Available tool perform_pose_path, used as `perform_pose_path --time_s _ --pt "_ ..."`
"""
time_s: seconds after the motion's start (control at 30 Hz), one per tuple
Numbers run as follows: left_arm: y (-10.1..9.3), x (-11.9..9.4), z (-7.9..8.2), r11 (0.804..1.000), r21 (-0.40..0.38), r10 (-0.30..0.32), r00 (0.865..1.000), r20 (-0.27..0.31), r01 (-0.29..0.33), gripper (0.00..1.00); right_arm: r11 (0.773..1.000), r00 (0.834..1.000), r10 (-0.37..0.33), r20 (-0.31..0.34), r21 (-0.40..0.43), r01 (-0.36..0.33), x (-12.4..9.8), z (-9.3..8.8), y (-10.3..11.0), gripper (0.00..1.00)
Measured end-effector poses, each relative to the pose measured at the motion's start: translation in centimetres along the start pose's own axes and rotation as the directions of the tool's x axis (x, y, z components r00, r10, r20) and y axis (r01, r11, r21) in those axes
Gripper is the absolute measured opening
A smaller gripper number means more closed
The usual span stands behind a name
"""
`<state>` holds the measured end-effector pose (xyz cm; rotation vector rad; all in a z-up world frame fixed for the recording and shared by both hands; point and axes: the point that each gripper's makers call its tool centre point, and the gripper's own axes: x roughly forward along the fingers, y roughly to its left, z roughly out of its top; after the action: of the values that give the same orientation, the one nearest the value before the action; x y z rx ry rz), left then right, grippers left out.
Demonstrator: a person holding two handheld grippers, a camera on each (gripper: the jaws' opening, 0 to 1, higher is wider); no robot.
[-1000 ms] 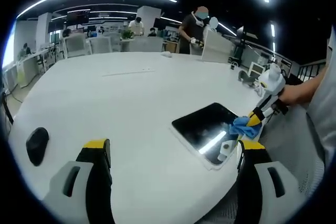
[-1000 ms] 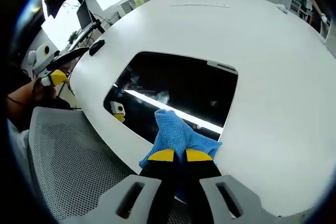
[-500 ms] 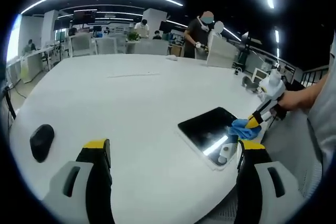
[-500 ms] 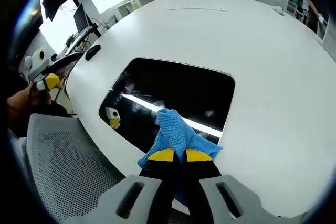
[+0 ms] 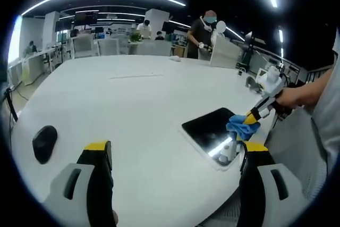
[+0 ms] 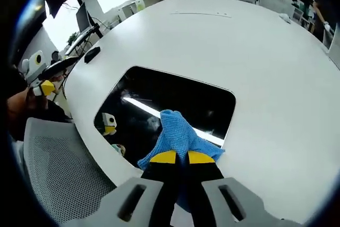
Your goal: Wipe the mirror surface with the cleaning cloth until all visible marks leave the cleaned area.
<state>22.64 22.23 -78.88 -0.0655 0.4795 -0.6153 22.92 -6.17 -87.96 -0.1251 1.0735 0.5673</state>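
A dark rectangular mirror (image 6: 170, 107) lies flat on the white table (image 6: 265, 62), near its edge; it reflects a ceiling light strip. My right gripper (image 6: 177, 157) is shut on a blue cleaning cloth (image 6: 178, 134), which rests on the mirror's near edge. In the left gripper view the mirror (image 5: 210, 128) sits to the right, with the cloth (image 5: 240, 127) and the right gripper (image 5: 253, 115) over its right end, held by a hand. My left gripper (image 5: 172, 155) stands open above the table, nothing between its yellow-tipped fingers.
A black computer mouse (image 5: 44, 143) lies on the table at the left. A grey mesh chair (image 6: 64, 179) stands by the table edge below the mirror. Several people (image 5: 203, 30) and desks are at the room's far end.
The right gripper has pushed the cloth a little further onto the mirror. In the left gripper view the cloth has shifted left over the mirror's right end. The left gripper stays open.
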Motion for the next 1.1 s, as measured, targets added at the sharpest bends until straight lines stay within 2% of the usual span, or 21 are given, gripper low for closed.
perform_pose_path --time_s 0.73,1.1 --pt "-0.2 0.3 -0.8 1.0 0.008 0.014 0.999 -0.03 -0.014 0.99 1.0 1.0 0.0 -0.009 -0.012 0.0 1.5 3.3 -2.2 0.0" --pt "-0.9 0.3 0.3 1.0 0.027 0.008 0.999 -0.031 -0.007 0.99 1.0 1.0 -0.017 0.004 -0.021 0.017 2.1 4.6 -3.1 0.0"
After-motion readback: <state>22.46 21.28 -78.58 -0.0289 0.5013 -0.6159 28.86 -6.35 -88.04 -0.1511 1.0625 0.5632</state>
